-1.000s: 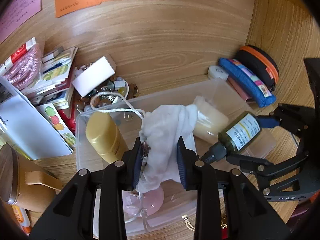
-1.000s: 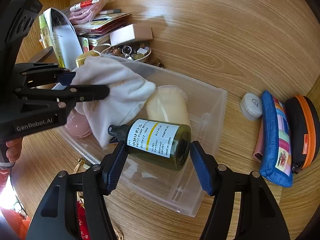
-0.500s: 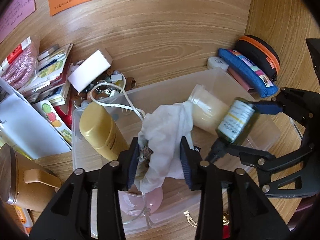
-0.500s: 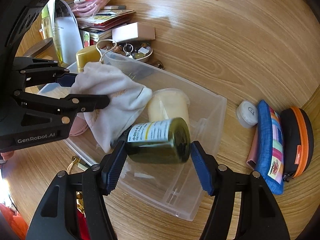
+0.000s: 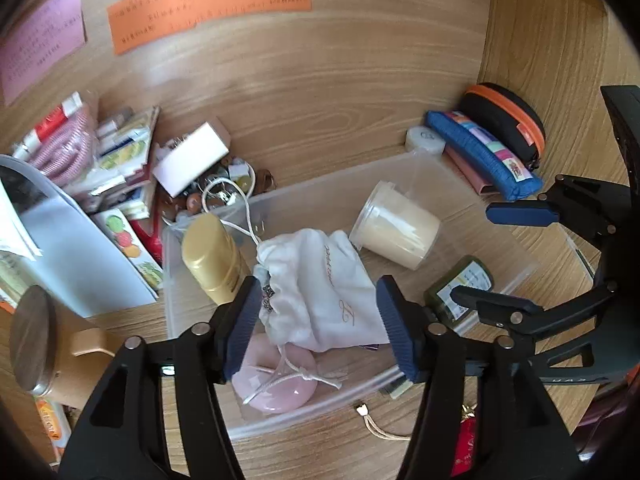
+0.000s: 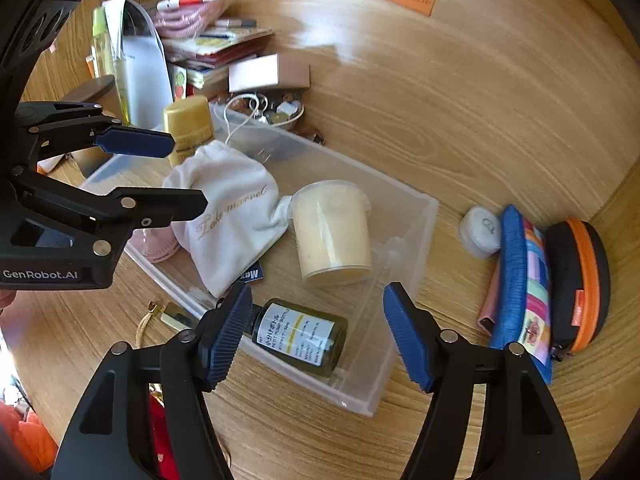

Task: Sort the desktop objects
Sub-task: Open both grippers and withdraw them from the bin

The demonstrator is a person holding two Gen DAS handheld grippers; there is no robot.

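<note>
In the lower centre of the right wrist view, the dark green pump bottle (image 6: 300,340) lies on its side in the near corner of the clear plastic bin (image 6: 416,248), and the right gripper (image 6: 316,332) stands spread wide with its fingers apparently free of the glass. The left gripper (image 5: 316,324) is likewise released above the white drawstring pouch (image 5: 320,296), which rests in the bin's middle beside the cream jar (image 5: 396,228). Both should lift straight up so that no finger snags the pouch cord or tips the bin wall.

A cluttered home desk.
Handwritten paper notes (image 5: 208,12) lie on the wooden surface (image 5: 320,92) beside stacked booklets (image 5: 124,152), pencil cases (image 6: 520,280) and toiletries in a clear plastic bin (image 6: 404,248).
</note>
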